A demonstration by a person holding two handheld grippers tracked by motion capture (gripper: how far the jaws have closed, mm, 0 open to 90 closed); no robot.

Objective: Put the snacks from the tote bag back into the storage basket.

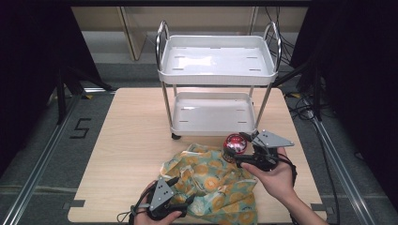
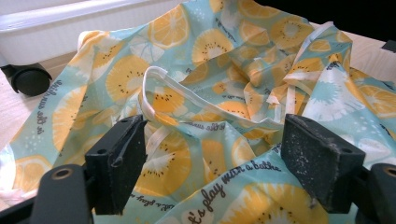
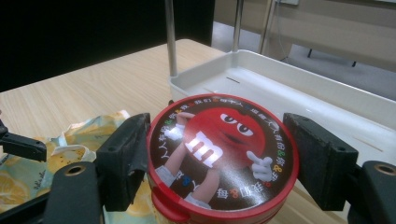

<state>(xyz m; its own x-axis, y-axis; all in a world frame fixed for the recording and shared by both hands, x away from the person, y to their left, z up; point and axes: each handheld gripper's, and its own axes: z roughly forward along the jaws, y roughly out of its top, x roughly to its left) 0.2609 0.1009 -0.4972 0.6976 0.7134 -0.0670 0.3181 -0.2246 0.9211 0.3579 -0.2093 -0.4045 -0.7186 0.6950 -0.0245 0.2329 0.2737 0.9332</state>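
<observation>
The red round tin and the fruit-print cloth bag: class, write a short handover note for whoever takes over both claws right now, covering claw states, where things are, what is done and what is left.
Right claw: jaws on either side of the red round tin; left jaw touching it, a small gap at the right jaw, so no firm grip yet.
Left claw: open, over the crumpled fruit-print cloth bag; nothing held.
The tin sits at the bag's far edge, just in front of the white trolley on the table.
Done: both claws in place.
Left: probably close on the tin and take hold of the bag; both trolley shelves are bare.
</observation>
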